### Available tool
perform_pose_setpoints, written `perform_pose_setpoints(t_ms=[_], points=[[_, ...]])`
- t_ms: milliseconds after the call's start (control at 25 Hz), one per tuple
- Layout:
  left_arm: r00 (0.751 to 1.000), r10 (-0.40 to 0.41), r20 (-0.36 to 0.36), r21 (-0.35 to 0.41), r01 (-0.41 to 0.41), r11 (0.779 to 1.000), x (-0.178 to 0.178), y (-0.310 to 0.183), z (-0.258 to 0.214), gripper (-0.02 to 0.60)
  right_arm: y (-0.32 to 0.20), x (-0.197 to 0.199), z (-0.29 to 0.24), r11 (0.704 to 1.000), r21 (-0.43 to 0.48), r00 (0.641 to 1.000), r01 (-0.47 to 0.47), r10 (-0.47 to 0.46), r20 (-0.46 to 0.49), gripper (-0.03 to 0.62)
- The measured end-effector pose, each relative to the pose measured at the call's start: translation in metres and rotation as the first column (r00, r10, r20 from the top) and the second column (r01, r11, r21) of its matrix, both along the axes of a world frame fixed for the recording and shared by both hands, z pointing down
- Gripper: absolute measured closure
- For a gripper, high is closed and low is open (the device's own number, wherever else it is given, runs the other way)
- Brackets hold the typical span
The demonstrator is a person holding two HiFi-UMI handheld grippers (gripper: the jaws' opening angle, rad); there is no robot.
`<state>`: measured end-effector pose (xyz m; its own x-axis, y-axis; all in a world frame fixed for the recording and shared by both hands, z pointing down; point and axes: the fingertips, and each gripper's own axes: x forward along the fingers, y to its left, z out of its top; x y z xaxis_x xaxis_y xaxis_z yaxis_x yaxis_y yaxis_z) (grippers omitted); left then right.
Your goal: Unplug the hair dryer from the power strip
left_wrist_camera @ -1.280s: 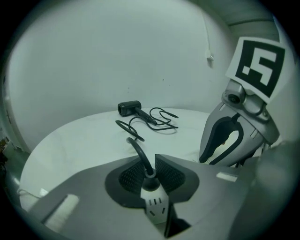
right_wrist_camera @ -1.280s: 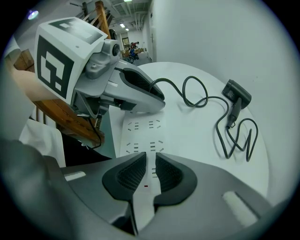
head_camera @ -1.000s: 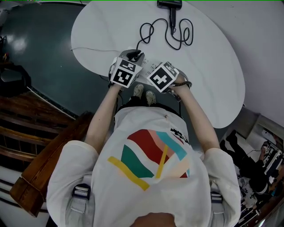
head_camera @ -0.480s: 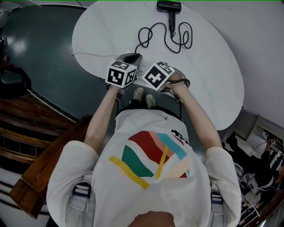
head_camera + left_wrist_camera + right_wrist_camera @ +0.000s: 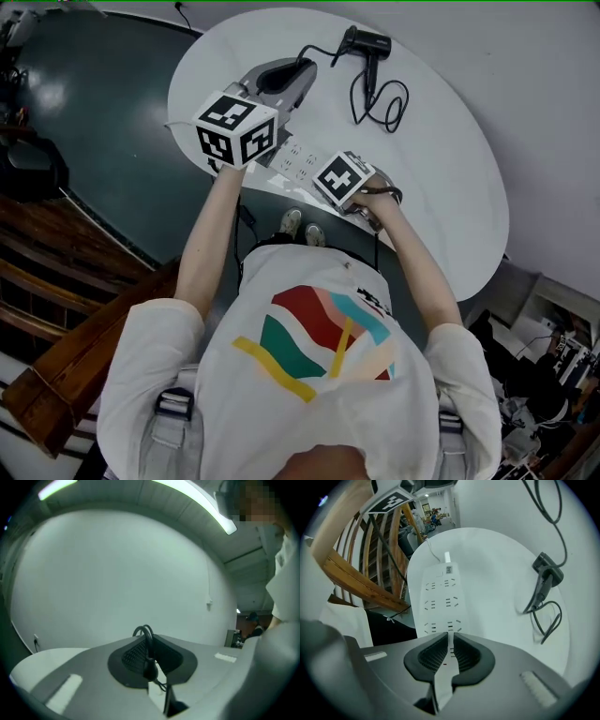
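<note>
white round table (image 5: 441, 169): left claw (image 5: 151, 653) clamps the plug (image 5: 150, 670), right claw (image 5: 450, 651) barely apart over power strip (image 5: 440, 602).

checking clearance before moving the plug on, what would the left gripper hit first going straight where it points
Nothing near: the left gripper, shut on the plug, points about level, and its view shows only the white wall ahead. Probably that wall first, though how far is unclear.
</note>
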<state>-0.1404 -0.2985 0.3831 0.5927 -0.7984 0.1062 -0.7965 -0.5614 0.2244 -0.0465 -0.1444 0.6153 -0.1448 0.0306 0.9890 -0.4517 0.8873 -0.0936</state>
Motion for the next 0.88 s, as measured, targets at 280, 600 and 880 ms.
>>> perform_pose_setpoints(t_ms=[280,600,880], points=[[0.998,-0.054,-0.031,-0.009,0.054,0.999,-0.005,0.006,0.001,0.557,-0.005,-0.002,-0.003,1.000,0.003,1.000,0.004,-0.004,0.004,0.542],[0.998,-0.066,-0.002,0.015,0.066,0.998,0.001,0.004,-0.002,0.557,-0.005,-0.003,-0.004,1.000,0.009,1.000,0.003,-0.003,0.007,0.545],[0.997,-0.072,0.015,0.016,0.072,0.997,0.004,0.003,-0.001,0.557,-0.004,-0.003,-0.004,1.000,0.010,1.000,-0.007,0.007,0.009,0.546]])
